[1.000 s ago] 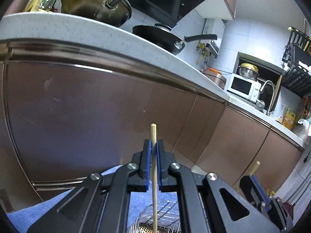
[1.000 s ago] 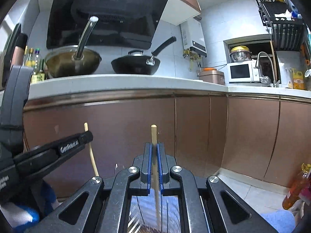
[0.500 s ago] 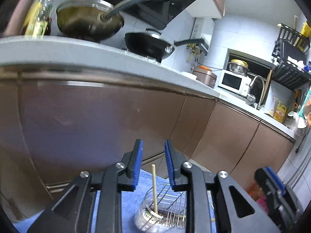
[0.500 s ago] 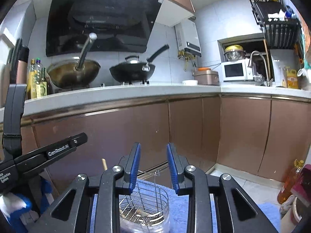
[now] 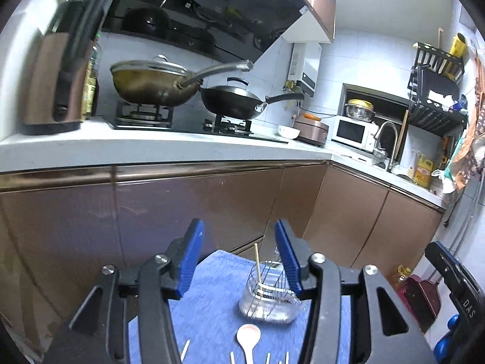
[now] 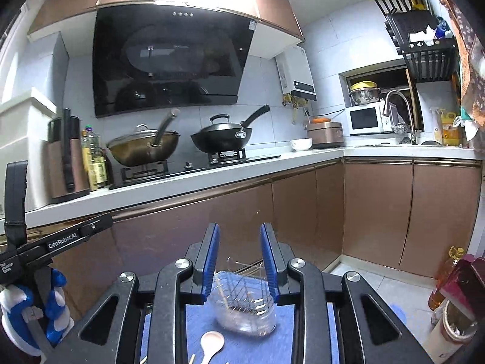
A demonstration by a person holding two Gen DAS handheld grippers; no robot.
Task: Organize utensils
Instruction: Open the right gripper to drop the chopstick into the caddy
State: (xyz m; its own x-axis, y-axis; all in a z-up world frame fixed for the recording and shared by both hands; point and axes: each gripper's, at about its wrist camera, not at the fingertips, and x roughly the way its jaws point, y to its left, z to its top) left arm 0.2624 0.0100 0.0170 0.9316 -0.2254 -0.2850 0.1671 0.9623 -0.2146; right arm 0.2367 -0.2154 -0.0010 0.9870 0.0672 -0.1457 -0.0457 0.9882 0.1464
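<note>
The left gripper (image 5: pixel 238 261) and the right gripper (image 6: pixel 239 262) both have their jaws wide apart and hold nothing, and they hang above the clear utensil holder (image 5: pixel 269 298) on the blue mat (image 5: pixel 212 303). One chopstick (image 5: pixel 258 265) stands tilted inside the holder, while a pale spoon (image 5: pixel 248 338) and a few more sticks (image 5: pixel 185 348) lie on the mat just in front of it. The holder looks light, so I think a gripper reaching down for the spoon could bump it and tip it over, and the thin sticks could slip out of the jaws.
</note>
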